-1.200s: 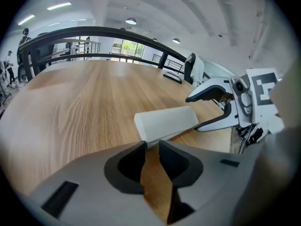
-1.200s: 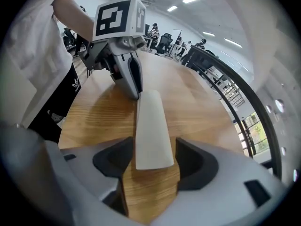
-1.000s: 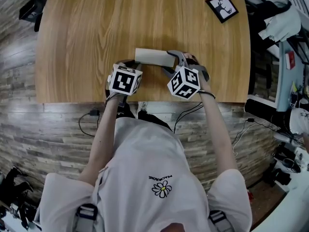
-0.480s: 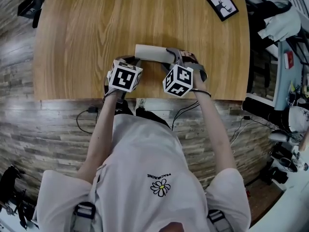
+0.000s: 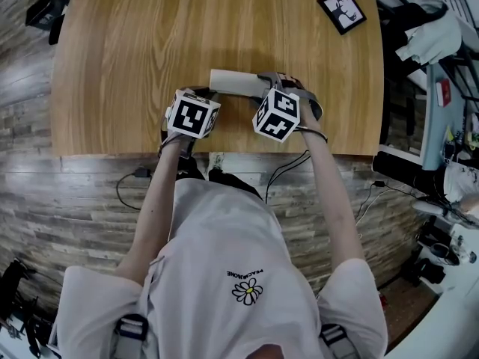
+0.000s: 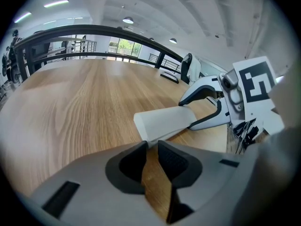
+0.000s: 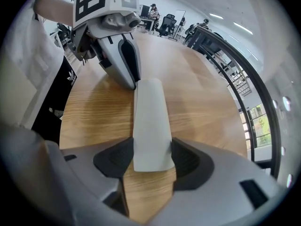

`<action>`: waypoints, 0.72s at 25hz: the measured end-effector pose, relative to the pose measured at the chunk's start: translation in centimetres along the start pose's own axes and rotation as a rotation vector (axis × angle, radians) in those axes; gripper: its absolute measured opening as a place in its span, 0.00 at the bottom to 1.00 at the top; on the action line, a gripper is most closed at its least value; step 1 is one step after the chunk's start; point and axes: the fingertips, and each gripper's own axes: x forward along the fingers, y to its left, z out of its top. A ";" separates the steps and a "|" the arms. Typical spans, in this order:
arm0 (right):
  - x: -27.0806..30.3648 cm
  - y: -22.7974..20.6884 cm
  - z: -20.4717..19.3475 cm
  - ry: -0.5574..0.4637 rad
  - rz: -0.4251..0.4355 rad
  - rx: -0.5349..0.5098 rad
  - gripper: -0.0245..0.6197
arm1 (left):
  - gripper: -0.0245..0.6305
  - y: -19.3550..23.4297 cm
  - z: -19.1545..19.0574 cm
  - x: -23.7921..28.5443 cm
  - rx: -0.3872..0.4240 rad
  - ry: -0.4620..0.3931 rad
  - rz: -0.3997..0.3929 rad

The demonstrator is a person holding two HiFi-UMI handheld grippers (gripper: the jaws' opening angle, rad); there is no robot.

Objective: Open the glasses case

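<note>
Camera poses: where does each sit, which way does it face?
Head view: on the person's head, facing steeply down at the table; shows shirt and both forearms.
Left gripper view: on the left gripper, looking along its jaws, which have just been closing with nothing between them, at the glasses case; right gripper beyond.
Right gripper view: on the right gripper, looking along jaws clamped on the case toward the left gripper; shirt at left.
Shared: both gripper views see the case, from opposite ends.

Left hand-held gripper (image 6: 151, 144) jaws closing further, empty
</note>
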 end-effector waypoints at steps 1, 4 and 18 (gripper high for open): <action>0.0 0.0 0.0 0.004 0.006 -0.002 0.44 | 0.18 0.0 0.0 0.0 -0.001 0.001 -0.001; 0.0 -0.1 0.0 0.009 0.011 -0.009 0.43 | 0.18 0.0 0.1 0.1 0.008 -0.001 0.010; -0.3 -0.2 0.0 0.010 0.082 0.012 0.43 | 0.18 0.0 -0.2 0.3 0.019 0.008 0.010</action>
